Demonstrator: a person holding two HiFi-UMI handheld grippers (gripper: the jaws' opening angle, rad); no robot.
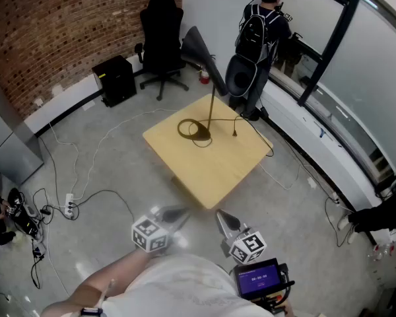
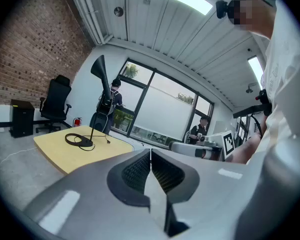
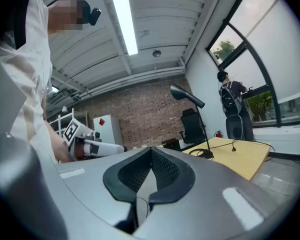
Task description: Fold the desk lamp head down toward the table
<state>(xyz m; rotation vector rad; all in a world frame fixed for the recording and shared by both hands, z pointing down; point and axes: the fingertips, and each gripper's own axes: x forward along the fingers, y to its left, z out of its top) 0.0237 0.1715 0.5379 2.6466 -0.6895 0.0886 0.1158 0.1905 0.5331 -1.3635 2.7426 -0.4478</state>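
Note:
A black desk lamp stands on a light wooden table (image 1: 218, 167), its round base (image 1: 202, 135) near the table's far side and its thin stem upright. The cone-shaped head (image 1: 199, 47) is raised high and tilted. A dark cable coils round the base. My left gripper (image 1: 183, 214) and right gripper (image 1: 222, 219) hang close to my body, well short of the table's near corner, both shut with nothing between the jaws. The lamp (image 2: 101, 74) shows far off in the left gripper view, and the lamp (image 3: 186, 95) appears again in the right gripper view.
A person with a backpack (image 1: 261, 28) stands beyond the table by the windows. A black office chair (image 1: 162, 41) and a black box (image 1: 115, 79) stand by the brick wall. Cables and a power strip (image 1: 69, 205) lie on the floor at left.

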